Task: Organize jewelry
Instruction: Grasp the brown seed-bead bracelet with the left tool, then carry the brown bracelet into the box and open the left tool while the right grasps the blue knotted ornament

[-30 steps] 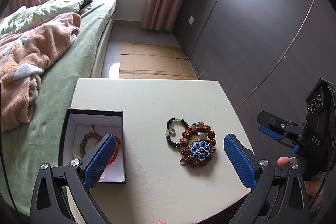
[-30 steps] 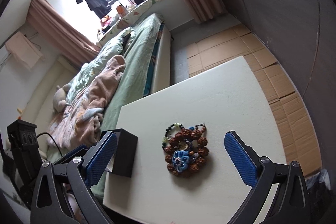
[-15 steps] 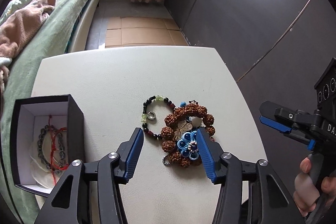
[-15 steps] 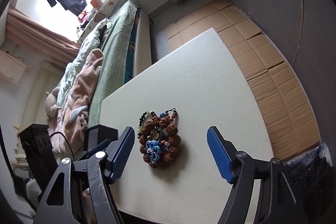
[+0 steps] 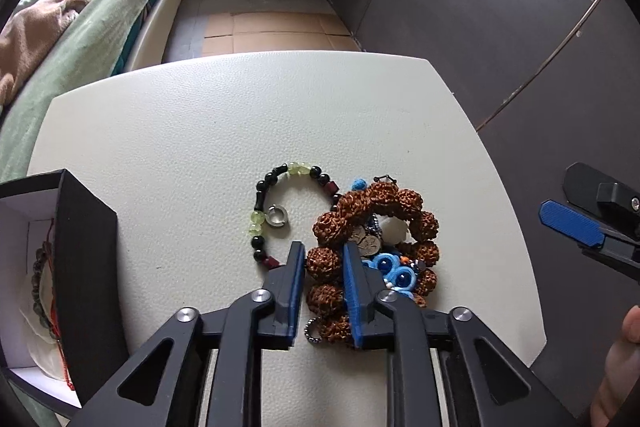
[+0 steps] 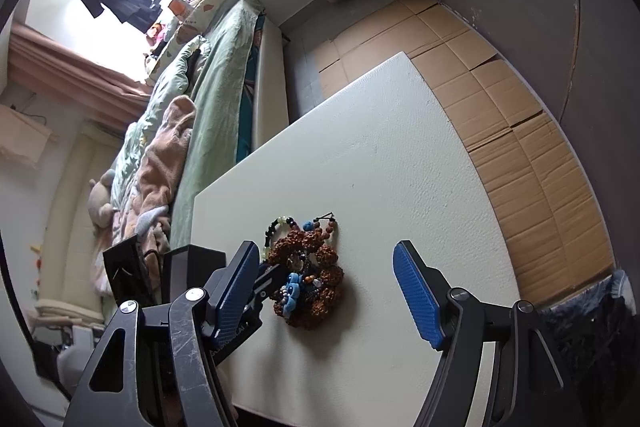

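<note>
A brown rudraksha bead bracelet (image 5: 376,219) lies on the white table (image 5: 240,115), piled with a blue flower ornament (image 5: 394,269) and a coin charm. A black, green and red bead bracelet (image 5: 272,203) with a silver ring lies just left of it. My left gripper (image 5: 323,259) is shut on the left side of the brown bracelet, a bead pinched between its blue pads. My right gripper (image 6: 326,281) is open and empty, hovering near the pile (image 6: 308,279); it also shows at the right edge of the left wrist view (image 5: 572,223).
An open black jewelry box (image 5: 60,283) with a white lining holds bracelets at the table's left edge; it also shows in the right wrist view (image 6: 188,263). A bed (image 5: 100,7) lies left of the table. Cardboard (image 6: 520,131) covers the floor beyond.
My left gripper moved forward and down onto the pile and closed from wide open onto the brown bracelet. My right gripper stayed open and shifted slightly.
</note>
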Action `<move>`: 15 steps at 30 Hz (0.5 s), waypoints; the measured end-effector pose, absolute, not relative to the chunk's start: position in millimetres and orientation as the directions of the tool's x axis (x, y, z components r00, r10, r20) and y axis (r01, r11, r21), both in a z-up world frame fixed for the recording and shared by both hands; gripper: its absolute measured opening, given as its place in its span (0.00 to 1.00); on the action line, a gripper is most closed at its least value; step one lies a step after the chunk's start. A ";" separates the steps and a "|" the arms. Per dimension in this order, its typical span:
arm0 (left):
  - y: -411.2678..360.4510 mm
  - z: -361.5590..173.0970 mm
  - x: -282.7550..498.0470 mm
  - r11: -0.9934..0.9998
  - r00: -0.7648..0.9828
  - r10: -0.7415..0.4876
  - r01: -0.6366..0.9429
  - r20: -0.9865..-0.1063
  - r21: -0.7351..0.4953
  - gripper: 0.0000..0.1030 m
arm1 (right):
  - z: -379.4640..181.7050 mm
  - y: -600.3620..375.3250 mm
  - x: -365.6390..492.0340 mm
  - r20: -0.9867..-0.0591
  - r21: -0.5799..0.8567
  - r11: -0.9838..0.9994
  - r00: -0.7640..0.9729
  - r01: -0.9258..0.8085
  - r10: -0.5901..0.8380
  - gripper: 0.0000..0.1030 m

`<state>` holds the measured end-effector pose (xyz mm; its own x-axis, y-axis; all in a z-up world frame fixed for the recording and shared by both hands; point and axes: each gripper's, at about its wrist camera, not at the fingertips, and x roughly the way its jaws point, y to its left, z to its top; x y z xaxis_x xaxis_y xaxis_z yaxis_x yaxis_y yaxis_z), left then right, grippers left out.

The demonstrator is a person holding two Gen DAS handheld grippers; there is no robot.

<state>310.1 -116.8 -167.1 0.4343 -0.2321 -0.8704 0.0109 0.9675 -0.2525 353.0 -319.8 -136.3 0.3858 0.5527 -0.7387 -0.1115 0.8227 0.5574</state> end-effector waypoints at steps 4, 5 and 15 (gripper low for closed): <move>-115.6 -154.8 302.4 0.961 0.458 -0.258 0.034 -0.850 -0.273 0.19 | -137.9 -318.4 353.7 -0.740 0.558 0.822 0.382 -0.113 0.555 0.69; -115.8 -149.0 299.4 0.960 0.467 -0.265 0.045 -0.844 -0.277 0.19 | -138.3 -318.2 353.6 -0.741 0.557 0.823 0.380 -0.113 0.554 0.69; -126.1 -73.6 269.3 0.940 0.549 -0.339 0.159 -0.764 -0.303 0.19 | -145.9 -323.1 355.8 -0.746 0.562 0.823 0.381 -0.080 0.546 0.69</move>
<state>269.3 -126.1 -73.6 0.5494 -0.3394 -0.7635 0.1589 0.9396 -0.3033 355.8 -323.1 -145.9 0.3811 0.5460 -0.7461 -0.0800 0.8234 0.5618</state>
